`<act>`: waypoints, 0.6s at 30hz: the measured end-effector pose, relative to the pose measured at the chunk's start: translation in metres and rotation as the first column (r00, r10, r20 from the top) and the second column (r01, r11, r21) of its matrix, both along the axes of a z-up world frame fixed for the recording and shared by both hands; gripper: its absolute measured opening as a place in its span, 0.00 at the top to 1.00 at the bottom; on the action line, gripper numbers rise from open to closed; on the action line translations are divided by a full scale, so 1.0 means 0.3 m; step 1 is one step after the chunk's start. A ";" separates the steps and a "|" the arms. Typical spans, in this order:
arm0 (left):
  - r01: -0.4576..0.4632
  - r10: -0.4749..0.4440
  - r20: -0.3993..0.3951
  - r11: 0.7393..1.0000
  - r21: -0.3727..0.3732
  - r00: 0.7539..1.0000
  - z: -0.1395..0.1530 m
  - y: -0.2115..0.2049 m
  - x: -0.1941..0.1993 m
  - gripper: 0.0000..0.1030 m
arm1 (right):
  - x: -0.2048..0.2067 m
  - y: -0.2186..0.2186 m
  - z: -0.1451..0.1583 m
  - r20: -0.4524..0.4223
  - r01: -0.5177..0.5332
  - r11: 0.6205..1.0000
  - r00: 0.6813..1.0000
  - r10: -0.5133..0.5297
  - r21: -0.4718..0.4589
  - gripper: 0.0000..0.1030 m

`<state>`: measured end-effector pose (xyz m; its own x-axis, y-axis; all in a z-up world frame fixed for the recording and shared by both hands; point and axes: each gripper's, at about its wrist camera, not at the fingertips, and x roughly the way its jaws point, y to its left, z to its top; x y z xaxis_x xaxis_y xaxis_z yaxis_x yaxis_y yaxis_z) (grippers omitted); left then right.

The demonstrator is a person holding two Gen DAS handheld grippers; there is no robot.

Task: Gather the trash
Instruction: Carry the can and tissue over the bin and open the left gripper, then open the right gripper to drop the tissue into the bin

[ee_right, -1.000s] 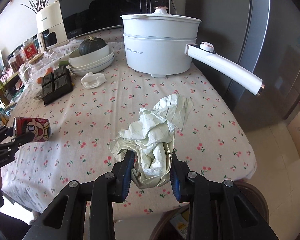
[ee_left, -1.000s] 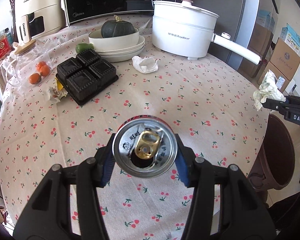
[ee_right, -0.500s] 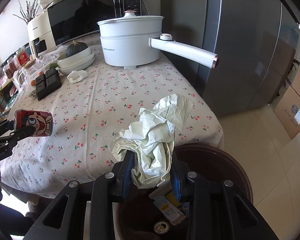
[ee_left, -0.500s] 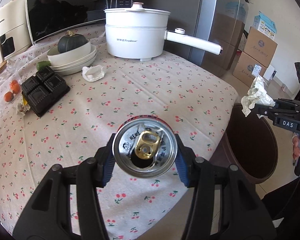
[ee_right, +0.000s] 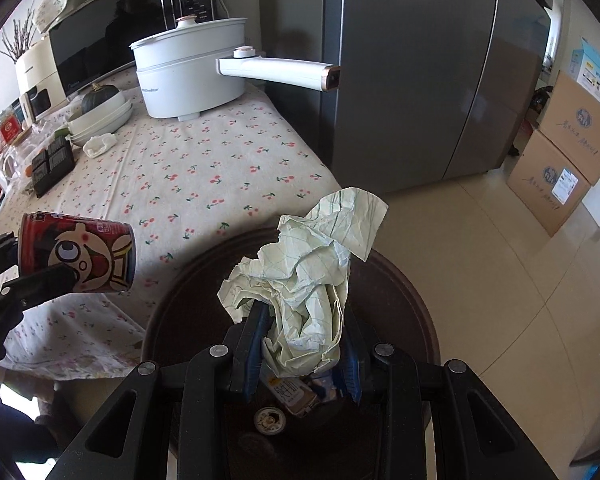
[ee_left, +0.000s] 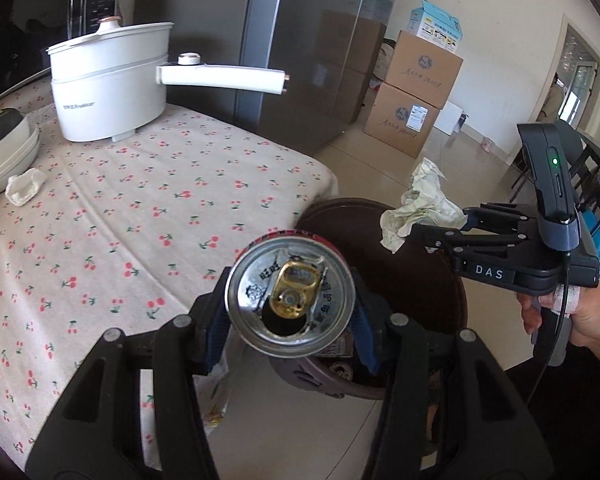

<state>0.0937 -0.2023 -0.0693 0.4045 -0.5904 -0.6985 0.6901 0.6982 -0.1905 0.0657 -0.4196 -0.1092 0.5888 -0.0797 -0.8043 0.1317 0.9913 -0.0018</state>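
- From the left wrist view we only see the top of the can (ee_left: 291,295): silver lid, gold pull tab, open mouth. The left gripper (ee_left: 290,312) has its jaws clamped on the can's sides, right at the bench (ee_left: 148,208) edge, with the brown bin (ee_left: 440,280) just behind it.
- The right wrist view gives us what that one can't: the can's (ee_right: 78,254) red side with a cartoon face, lying roughly level in the left gripper (ee_right: 40,276) over the near corner of the bench (ee_right: 204,168).
- The right gripper (ee_right: 302,354) has its jaws squeezed on a crumpled paper (ee_right: 308,292), straight over the bin (ee_right: 396,292). Down inside we can make out a carton and a round lid; the paper blocks the rest.
- In the left view the same paper (ee_left: 418,208) hangs over the bin's far rim, held by the right gripper (ee_left: 432,236), with a hand (ee_left: 580,316) on its grip.
- Still on the bench: a crumpled tissue (ee_right: 98,145) near stacked bowls (ee_right: 100,118) holding a dark squash, a black tray (ee_right: 52,164), and a white pot (ee_right: 192,76) whose long handle sticks out over the edge.
- Grey fridge (ee_right: 412,72) behind, cardboard boxes (ee_right: 564,160) far right on the floor.
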 end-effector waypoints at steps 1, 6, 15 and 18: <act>0.019 -0.019 -0.013 1.000 -0.002 1.000 -0.009 -0.022 -0.006 0.47 | -0.012 -0.010 -0.004 -0.004 0.007 1.000 1.000 -0.007 -0.002 0.67; 0.085 -0.085 -0.039 0.996 0.017 0.996 -0.057 -0.108 -0.036 0.47 | -0.050 -0.047 -0.018 -0.021 0.028 1.000 0.999 -0.028 -0.011 0.67; 0.065 -0.063 -0.046 0.996 0.059 0.997 -0.058 -0.101 -0.025 0.18 | -0.077 -0.069 -0.028 -0.031 0.037 0.999 0.999 -0.038 -0.018 0.67; 0.017 -0.014 -0.033 0.995 0.101 0.999 -0.053 -0.073 -0.005 0.17 | -0.079 -0.069 -0.027 -0.030 0.035 0.999 0.999 -0.036 -0.019 0.67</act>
